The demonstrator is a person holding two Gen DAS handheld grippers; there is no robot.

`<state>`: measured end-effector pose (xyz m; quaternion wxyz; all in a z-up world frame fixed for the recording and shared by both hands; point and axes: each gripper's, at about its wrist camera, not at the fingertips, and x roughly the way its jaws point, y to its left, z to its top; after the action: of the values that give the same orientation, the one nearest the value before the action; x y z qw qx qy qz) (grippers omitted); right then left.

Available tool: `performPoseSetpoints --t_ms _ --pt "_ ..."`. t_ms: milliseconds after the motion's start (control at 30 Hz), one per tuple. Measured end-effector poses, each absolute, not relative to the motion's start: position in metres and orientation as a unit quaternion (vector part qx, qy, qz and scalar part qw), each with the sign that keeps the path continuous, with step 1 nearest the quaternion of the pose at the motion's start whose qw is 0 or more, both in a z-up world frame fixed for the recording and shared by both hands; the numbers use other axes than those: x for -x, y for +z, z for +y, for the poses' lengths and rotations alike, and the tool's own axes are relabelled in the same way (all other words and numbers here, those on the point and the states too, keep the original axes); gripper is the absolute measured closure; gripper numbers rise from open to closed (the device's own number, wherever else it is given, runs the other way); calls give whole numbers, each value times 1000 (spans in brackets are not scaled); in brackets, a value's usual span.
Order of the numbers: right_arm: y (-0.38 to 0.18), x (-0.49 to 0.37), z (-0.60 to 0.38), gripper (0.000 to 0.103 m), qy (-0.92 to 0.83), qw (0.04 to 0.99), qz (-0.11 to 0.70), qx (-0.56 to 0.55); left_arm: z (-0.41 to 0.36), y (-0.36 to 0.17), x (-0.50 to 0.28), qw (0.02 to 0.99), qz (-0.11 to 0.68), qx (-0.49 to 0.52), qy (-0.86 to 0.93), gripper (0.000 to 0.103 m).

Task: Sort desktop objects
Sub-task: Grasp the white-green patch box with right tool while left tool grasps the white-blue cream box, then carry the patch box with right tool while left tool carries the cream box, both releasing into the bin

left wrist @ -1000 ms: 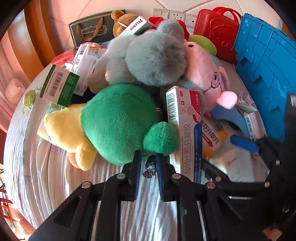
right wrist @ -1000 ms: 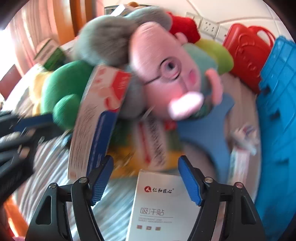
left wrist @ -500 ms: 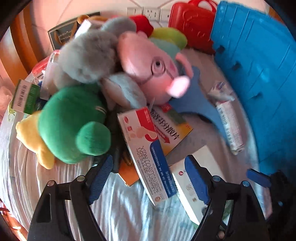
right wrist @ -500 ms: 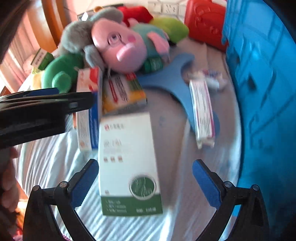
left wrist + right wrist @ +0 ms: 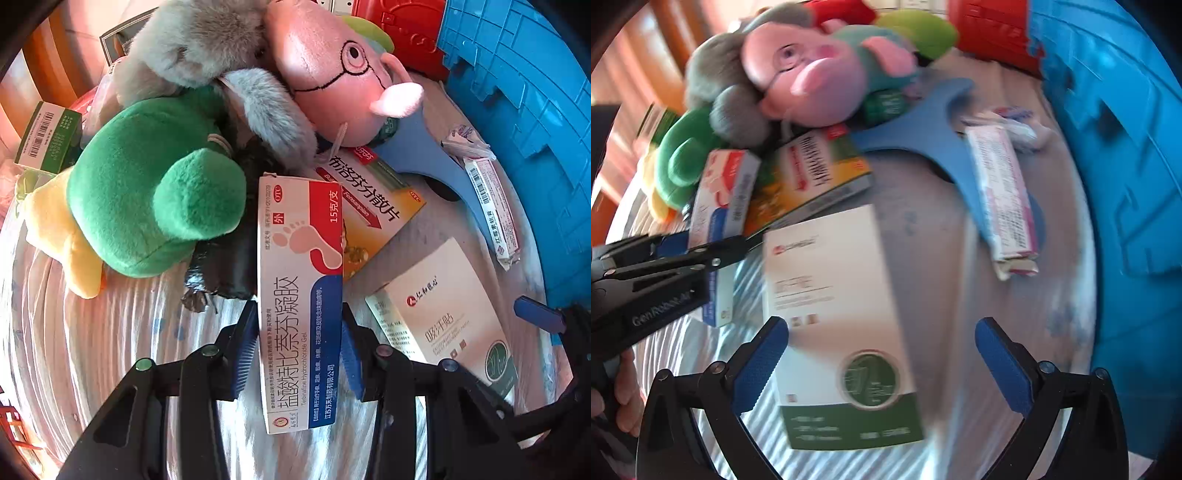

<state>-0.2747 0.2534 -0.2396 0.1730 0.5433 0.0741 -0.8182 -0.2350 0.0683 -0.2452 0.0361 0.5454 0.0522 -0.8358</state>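
Left hand-held gripper (image 5: 300, 347) is seen straddling the foot-gel box (image 5: 300, 295); jaws are closing, blue pads at or just off the box's long sides, firm contact not confirmed. The box's long axis runs straight away from the gripper, along the fingers, so it is being taken across its narrow width near the close end. Its far end is propped on the orange-yellow medicine box (image 5: 373, 214).

Right hand-held gripper (image 5: 882, 363) is held fully wide, nothing pinched. The white-and-green box (image 5: 842, 325) lies flat on the striped desk cover (image 5: 960, 424) between and just ahead of its pads, nearer the left pad, long axis roughly along the fingers, slightly skewed. This box is judged nearer the right hand.

Farther out: pink-white tube carton (image 5: 1001, 199) lying lengthwise beside the blue crate (image 5: 1126, 184); blue flat piece (image 5: 923, 122); green plush (image 5: 147, 195), grey plush (image 5: 192, 44) and pink pig plush (image 5: 332, 74) piled at the back.
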Motion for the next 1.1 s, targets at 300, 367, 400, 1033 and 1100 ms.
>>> performPoseSetpoints --t_ms 300,367,400,1033,1100 --pt "-252 270 223 23 -808 175 107 -552 66 -233 211 25 27 -536 -843 62" --pt "-248 268 221 25 -813 171 108 -546 67 -225 205 22 23 -528 -849 62" --pt "-243 266 221 25 -817 173 108 -539 67 -220 203 22 21 -523 -852 62" --pt "-9 198 250 25 -969 136 53 -202 93 -51 186 30 -11 -322 -946 62" --pt "13 184 261 25 -979 124 43 -157 108 -33 186 19 -18 -296 -955 62"
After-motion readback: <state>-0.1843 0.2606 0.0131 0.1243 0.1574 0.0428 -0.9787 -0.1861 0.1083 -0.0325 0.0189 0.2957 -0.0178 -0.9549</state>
